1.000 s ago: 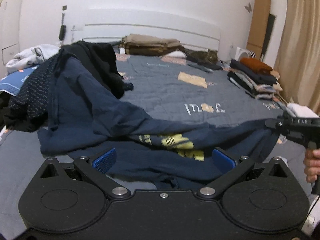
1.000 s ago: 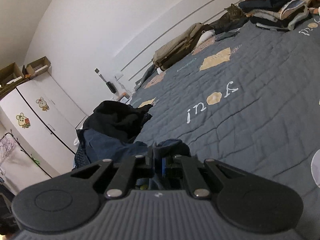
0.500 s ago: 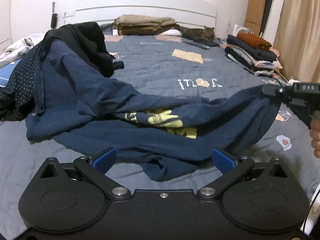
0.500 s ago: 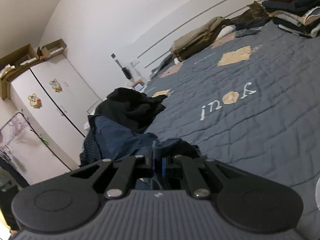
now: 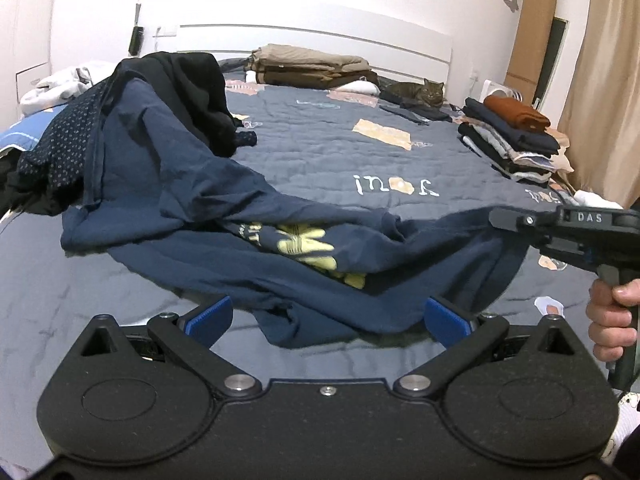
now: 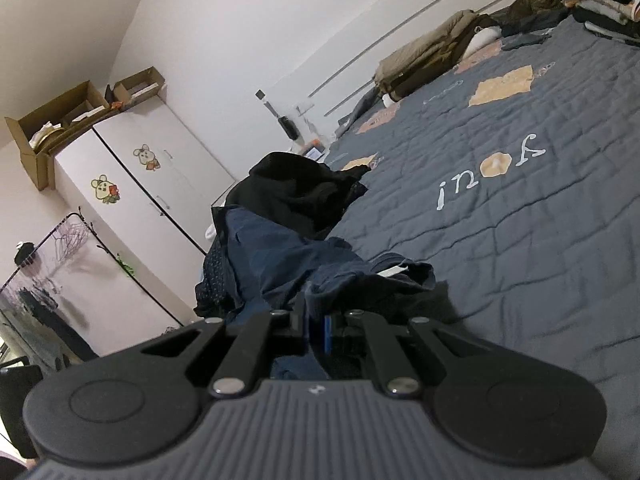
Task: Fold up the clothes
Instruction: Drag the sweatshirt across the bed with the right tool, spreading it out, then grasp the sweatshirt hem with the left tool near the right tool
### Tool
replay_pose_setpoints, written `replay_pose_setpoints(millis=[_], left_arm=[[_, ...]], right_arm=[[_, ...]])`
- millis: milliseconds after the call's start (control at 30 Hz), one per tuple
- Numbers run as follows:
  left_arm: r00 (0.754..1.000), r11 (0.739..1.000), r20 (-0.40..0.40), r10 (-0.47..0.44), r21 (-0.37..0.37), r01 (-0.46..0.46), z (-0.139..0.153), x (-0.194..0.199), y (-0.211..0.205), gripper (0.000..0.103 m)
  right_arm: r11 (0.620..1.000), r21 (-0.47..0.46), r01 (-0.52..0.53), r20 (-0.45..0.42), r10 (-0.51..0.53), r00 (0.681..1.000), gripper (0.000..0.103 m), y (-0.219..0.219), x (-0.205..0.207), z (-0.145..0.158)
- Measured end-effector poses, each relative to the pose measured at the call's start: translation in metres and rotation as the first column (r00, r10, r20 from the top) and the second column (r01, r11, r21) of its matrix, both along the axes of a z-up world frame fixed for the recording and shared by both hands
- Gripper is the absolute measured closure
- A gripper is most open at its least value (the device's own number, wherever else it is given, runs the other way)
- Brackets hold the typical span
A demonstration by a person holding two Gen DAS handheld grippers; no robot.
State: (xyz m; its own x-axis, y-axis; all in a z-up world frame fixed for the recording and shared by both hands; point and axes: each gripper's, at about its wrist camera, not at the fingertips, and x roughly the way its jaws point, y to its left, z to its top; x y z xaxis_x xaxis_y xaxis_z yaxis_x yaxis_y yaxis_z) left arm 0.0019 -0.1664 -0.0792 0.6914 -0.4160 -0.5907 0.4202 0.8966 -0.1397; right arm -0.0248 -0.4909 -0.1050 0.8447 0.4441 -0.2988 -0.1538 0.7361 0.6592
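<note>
- My right gripper (image 6: 316,326) has its fingers clamped on a fold of the navy T-shirt (image 5: 240,240); cloth bunches up between the blue pads (image 6: 327,334).
- From my left camera I see that gripper (image 5: 505,220) at the right edge, a hand (image 5: 612,320) on its grip, lifting the shirt's corner off the bed so the fabric sags back toward the middle.
- My left gripper (image 5: 328,318) has its fingers wide apart and holds nothing; the shirt's lower hem hangs between and just beyond the blue pads (image 5: 210,316), and I cannot tell whether it touches them.
- The shirt lies crumpled across the near part of the grey quilt (image 5: 320,152), yellow print (image 5: 308,242) showing in a fold, its far-left end running up onto a pile of dark clothes (image 5: 188,84).
- Farther out: a folded stack (image 5: 512,136) at the right edge of the bed, tan folded items (image 5: 312,66) by the headboard, and a cat (image 5: 420,94) lying beside them.
- A white wardrobe (image 6: 132,184) stands to the left in my right view.
</note>
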Motion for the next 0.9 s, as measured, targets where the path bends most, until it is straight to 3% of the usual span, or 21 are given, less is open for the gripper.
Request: replay_pose_setpoints(millis=[167,267,667,800,900], left_arm=[[0.999,0.999,0.012,-0.050,-0.021,0.051,-0.004,-0.006,-0.006,0.000],[0.998,0.998,-0.024,-0.054,-0.042,0.053,-0.015,-0.001,-0.003,0.000],[0.997,0.990,0.056,-0.052,0.137,0.044,-0.026,0.005,-0.029,0.000],[0.998,0.992,0.046,-0.035,0.122,0.030,-0.038,0.013,-0.032,0.001],[1.000,0.990,0.003,-0.026,0.136,0.026,-0.052,0.024,-0.034,0.010]], right_arm=[[1.000,0.018,0.004,-0.005,-0.004,1.000,0.097,-0.003,-0.002,-0.001],[1.000,0.016,-0.002,0.000,0.002,1.000,0.097,0.001,-0.003,0.001],[0.998,0.067,0.021,0.007,-0.021,1.000,0.097,-0.015,-0.010,-0.002],[0.998,0.068,0.020,0.002,-0.020,1.000,0.097,-0.020,-0.010,-0.004],[0.997,0.075,0.010,0.000,-0.010,1.000,0.097,-0.020,-0.007,-0.005]])
